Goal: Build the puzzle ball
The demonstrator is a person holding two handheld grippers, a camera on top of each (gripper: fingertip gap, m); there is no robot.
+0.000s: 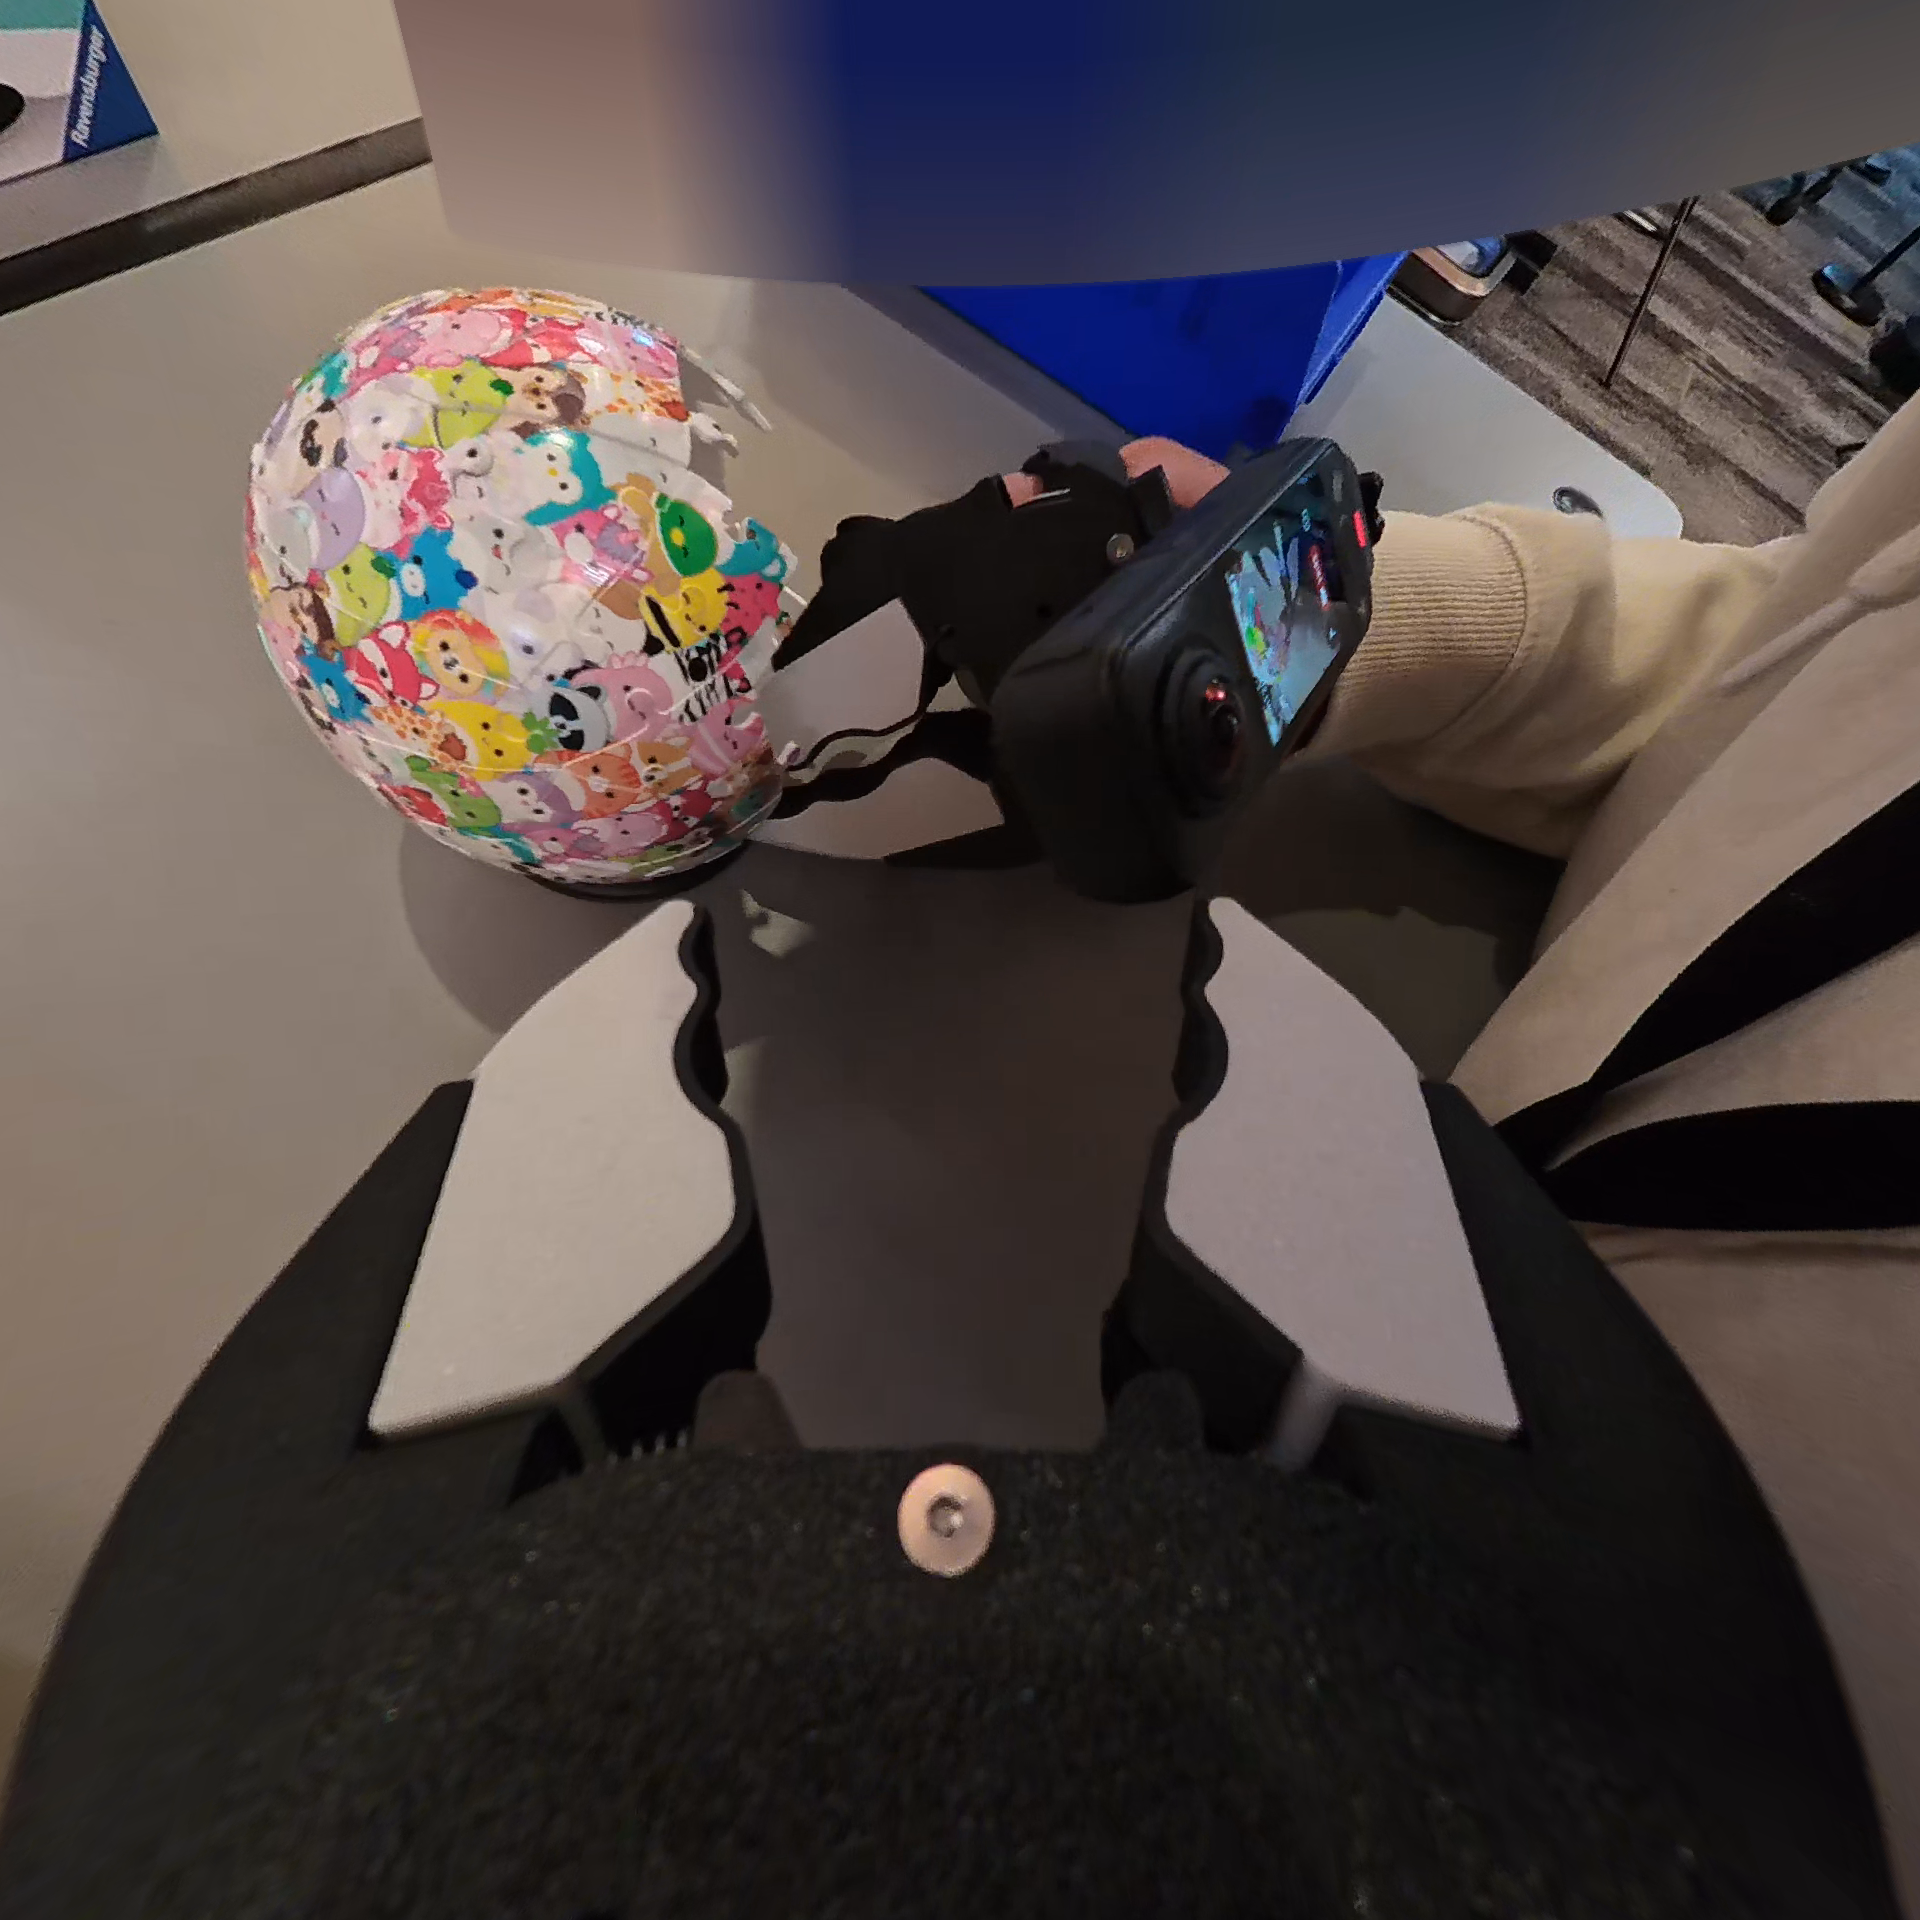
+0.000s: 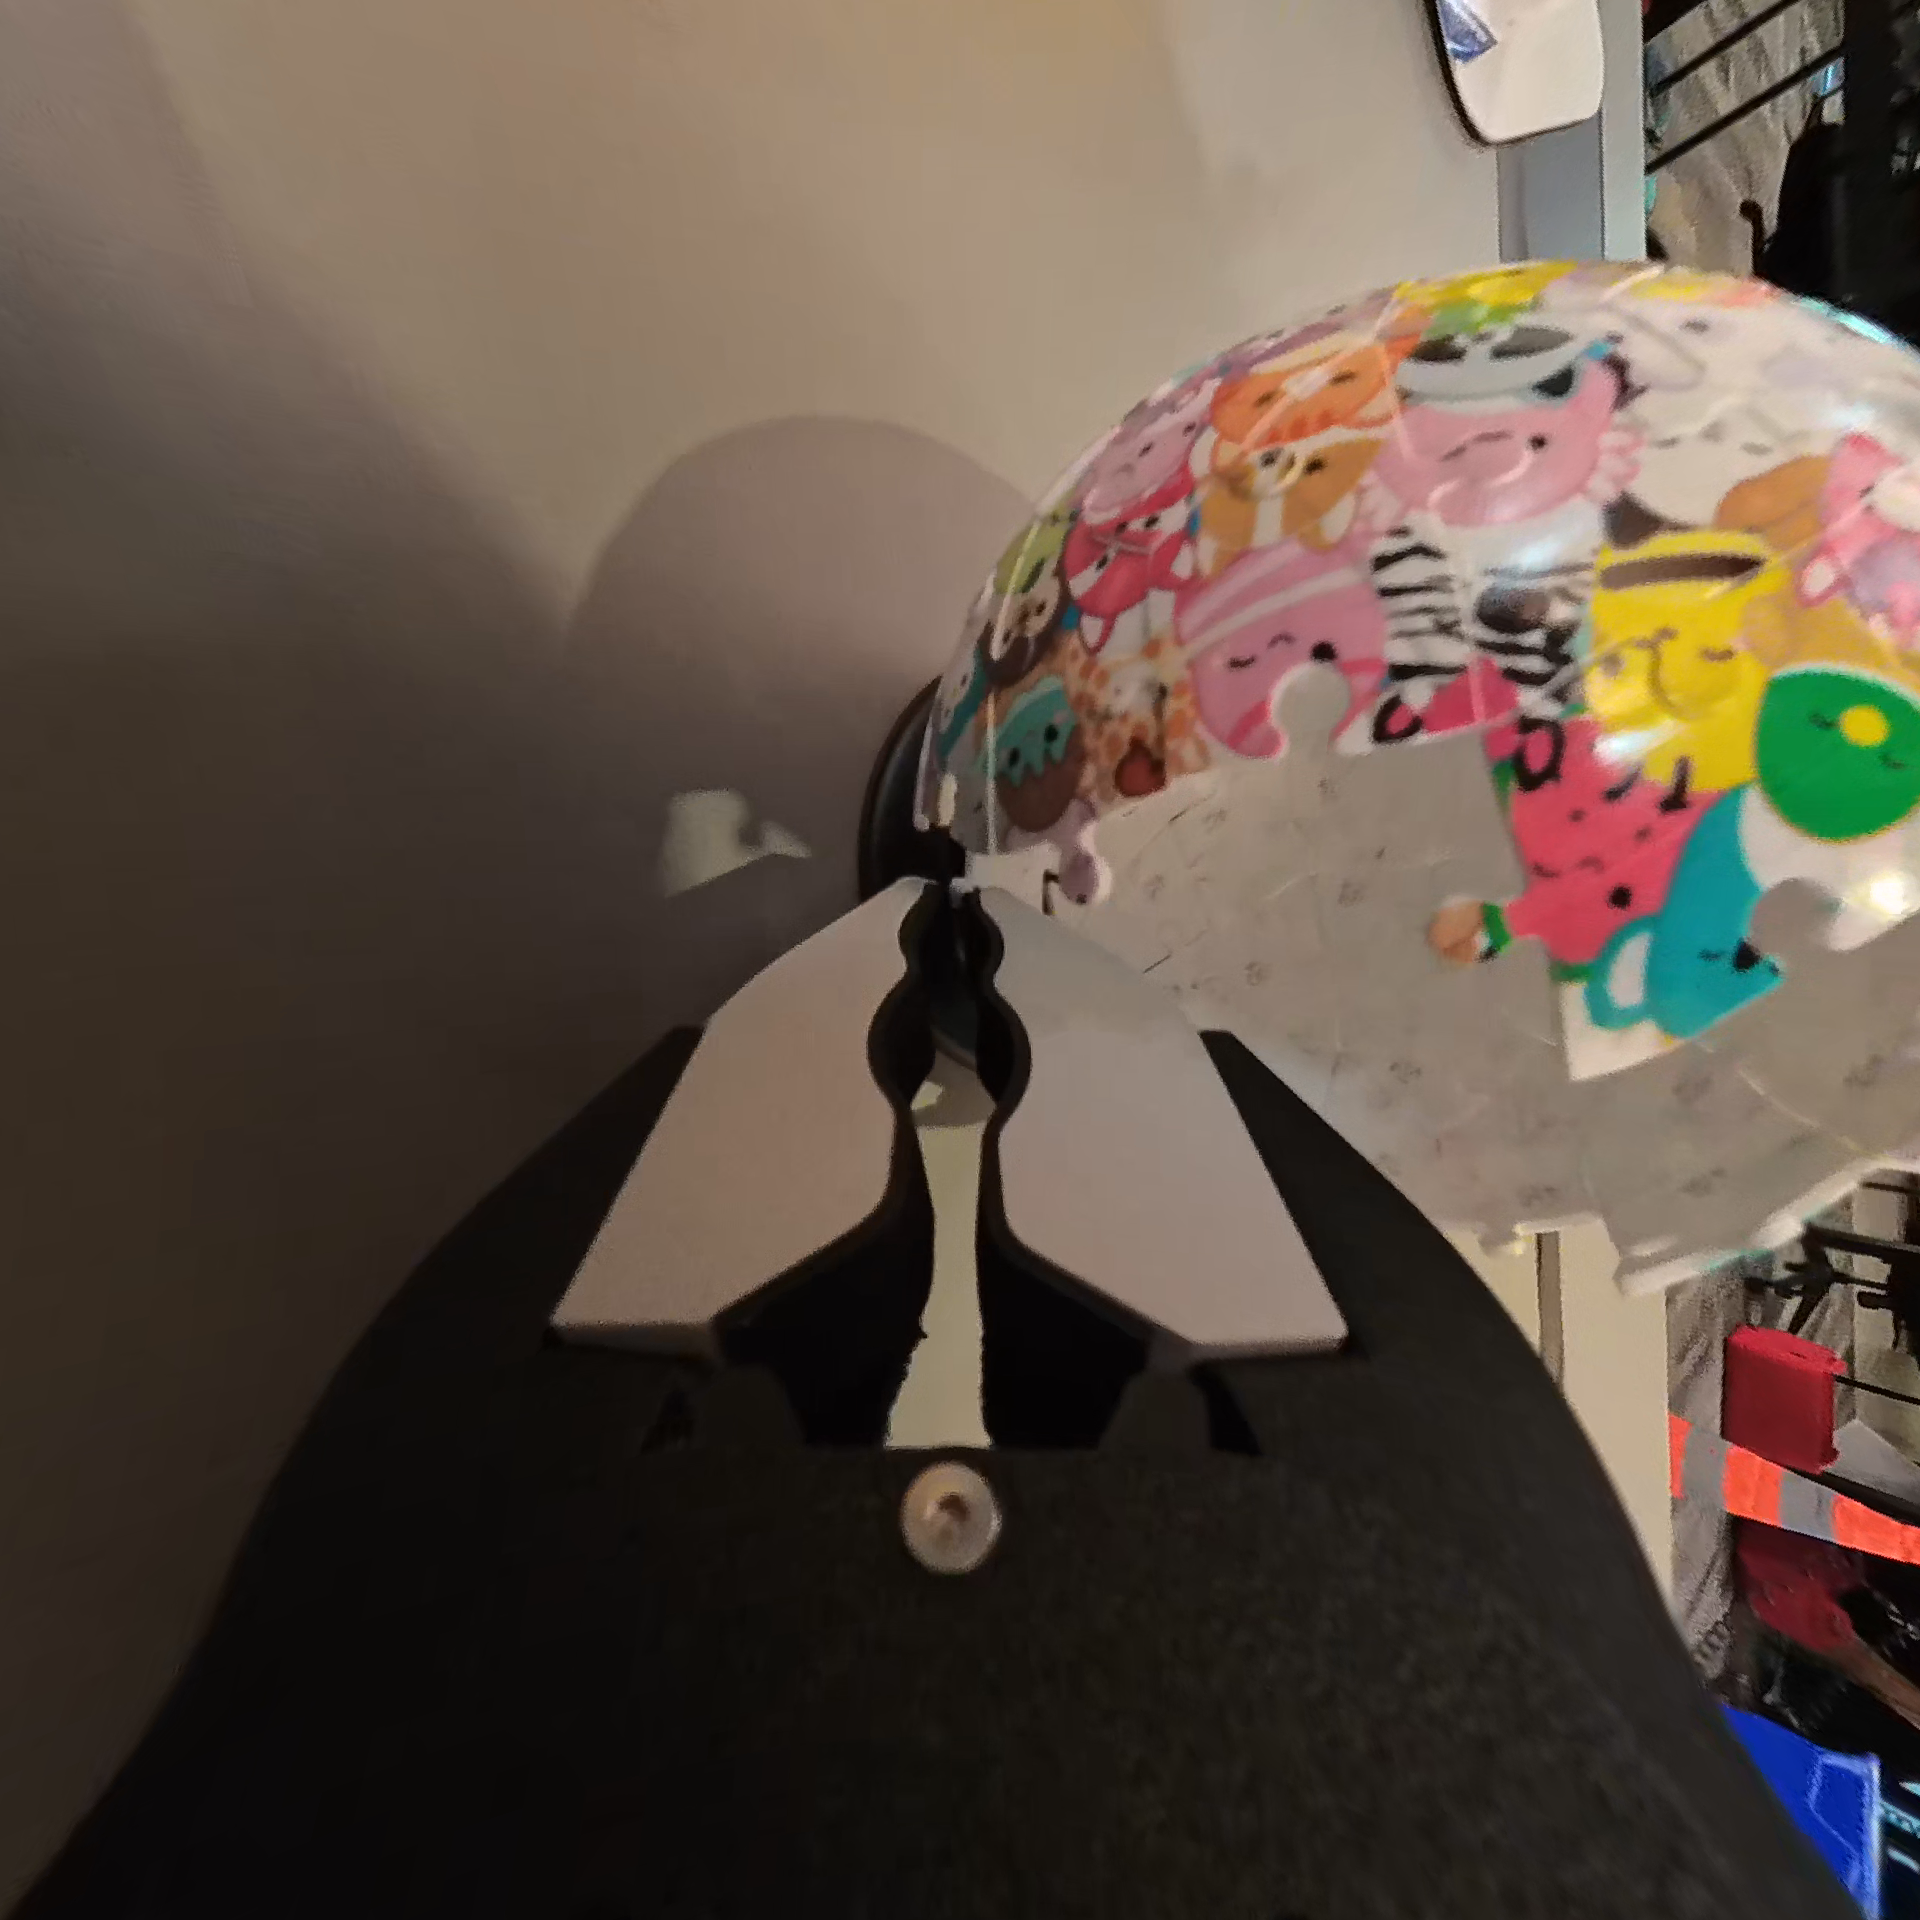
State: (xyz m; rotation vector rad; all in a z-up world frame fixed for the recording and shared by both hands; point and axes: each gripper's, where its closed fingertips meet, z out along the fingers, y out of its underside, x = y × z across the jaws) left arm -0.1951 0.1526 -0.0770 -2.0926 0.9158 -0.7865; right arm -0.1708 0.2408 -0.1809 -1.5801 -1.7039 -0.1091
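The puzzle ball (image 1: 499, 592) is a shell of bright cartoon-animal pieces on a black stand (image 1: 623, 881), with a jagged open side to the right. In the right wrist view the puzzle ball (image 2: 1455, 644) fills the right and shows its white inner side. My right gripper (image 2: 951, 896) is shut, its tips at the ball's lower rim beside the stand (image 2: 896, 769). I cannot tell if it pinches the rim. The right gripper also shows in the left wrist view (image 1: 795, 764). My left gripper (image 1: 951, 925) is open and empty, just in front of the ball.
A loose white puzzle piece (image 1: 774, 930) lies on the table by the stand, also seen in the right wrist view (image 2: 717, 836). A puzzle box (image 1: 73, 94) stands far left. A blue bin (image 1: 1195, 343) is behind. A person's cream sleeve (image 1: 1507, 644) reaches in from the right. My right fingertips sit around 15 cm from my left ones. Between my right fingertips and the loose white puzzle piece (image 1: 774, 930) there is roughly 4 cm.
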